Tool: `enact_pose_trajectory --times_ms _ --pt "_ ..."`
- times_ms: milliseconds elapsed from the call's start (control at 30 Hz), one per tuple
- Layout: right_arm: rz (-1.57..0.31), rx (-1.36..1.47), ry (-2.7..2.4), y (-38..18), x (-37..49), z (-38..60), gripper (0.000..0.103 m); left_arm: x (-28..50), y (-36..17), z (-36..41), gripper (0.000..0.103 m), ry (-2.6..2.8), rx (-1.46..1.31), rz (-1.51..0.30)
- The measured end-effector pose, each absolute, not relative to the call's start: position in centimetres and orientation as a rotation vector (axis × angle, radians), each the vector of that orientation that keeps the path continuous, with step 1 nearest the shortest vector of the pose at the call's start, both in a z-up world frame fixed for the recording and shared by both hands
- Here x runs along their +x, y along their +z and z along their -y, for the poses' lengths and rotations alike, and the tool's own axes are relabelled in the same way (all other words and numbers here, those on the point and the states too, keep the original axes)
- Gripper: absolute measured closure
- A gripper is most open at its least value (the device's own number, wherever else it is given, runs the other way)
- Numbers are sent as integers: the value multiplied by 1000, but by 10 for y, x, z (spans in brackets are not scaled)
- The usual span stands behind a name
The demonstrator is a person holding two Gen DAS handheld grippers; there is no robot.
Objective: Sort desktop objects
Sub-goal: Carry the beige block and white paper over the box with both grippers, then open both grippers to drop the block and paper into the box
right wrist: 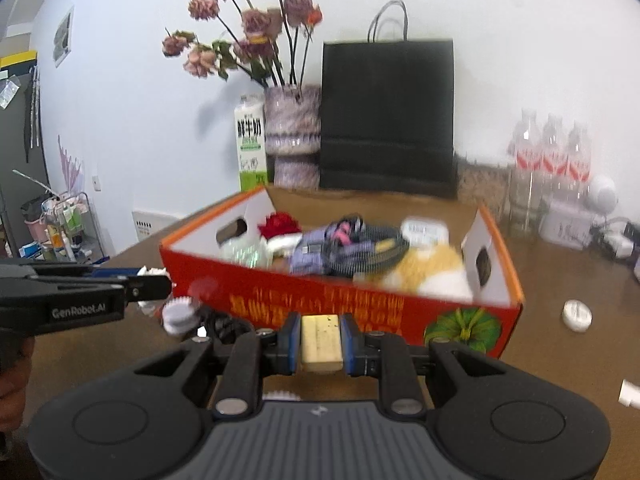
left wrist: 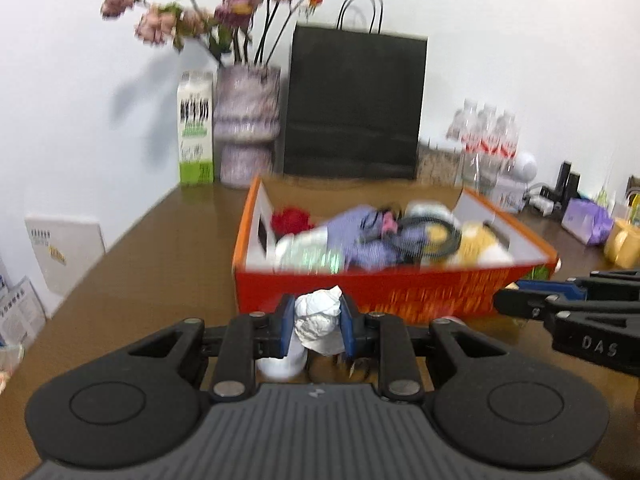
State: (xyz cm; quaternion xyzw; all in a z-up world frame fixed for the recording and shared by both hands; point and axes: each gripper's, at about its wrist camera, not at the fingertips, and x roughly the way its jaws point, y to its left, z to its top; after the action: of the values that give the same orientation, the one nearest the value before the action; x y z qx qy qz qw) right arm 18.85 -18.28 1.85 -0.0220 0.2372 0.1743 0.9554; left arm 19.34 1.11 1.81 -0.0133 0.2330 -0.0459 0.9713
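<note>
My left gripper point(left wrist: 318, 322) is shut on a crumpled white paper ball point(left wrist: 318, 318), held just in front of the orange-red cardboard box point(left wrist: 360, 292). My right gripper point(right wrist: 320, 338) is shut on a pale yellow block point(right wrist: 321, 338), like an eraser, close to the box's front wall point(right wrist: 340, 304). The box holds several things: a red item point(right wrist: 279, 224), a purple pouch, a black cable and a yellow plush toy point(right wrist: 434, 268). The left gripper also shows in the right wrist view point(right wrist: 152, 280), and the right gripper's fingers point(left wrist: 532, 306) show in the left wrist view.
Behind the box stand a black paper bag point(left wrist: 354, 104), a flower vase point(left wrist: 246, 120), a milk carton point(left wrist: 195, 128) and water bottles point(right wrist: 552, 160). A white lid point(right wrist: 577, 315) lies right of the box. A white cap point(right wrist: 180, 314) and a small black item lie at its left front.
</note>
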Motion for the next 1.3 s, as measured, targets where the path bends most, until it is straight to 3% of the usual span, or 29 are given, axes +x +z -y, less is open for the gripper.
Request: enact_pose_trajectory --times_ms 400,733,1300 --pt "-389 -27 322 45 232 173 83 239 48 17 79 -107 -52 -382" --pt "-411 4 274 23 261 187 83 281 19 36 79 -118 -71 -437" --pt "-459 19 256 -4 274 193 83 287 -8 40 76 -128 24 -468"
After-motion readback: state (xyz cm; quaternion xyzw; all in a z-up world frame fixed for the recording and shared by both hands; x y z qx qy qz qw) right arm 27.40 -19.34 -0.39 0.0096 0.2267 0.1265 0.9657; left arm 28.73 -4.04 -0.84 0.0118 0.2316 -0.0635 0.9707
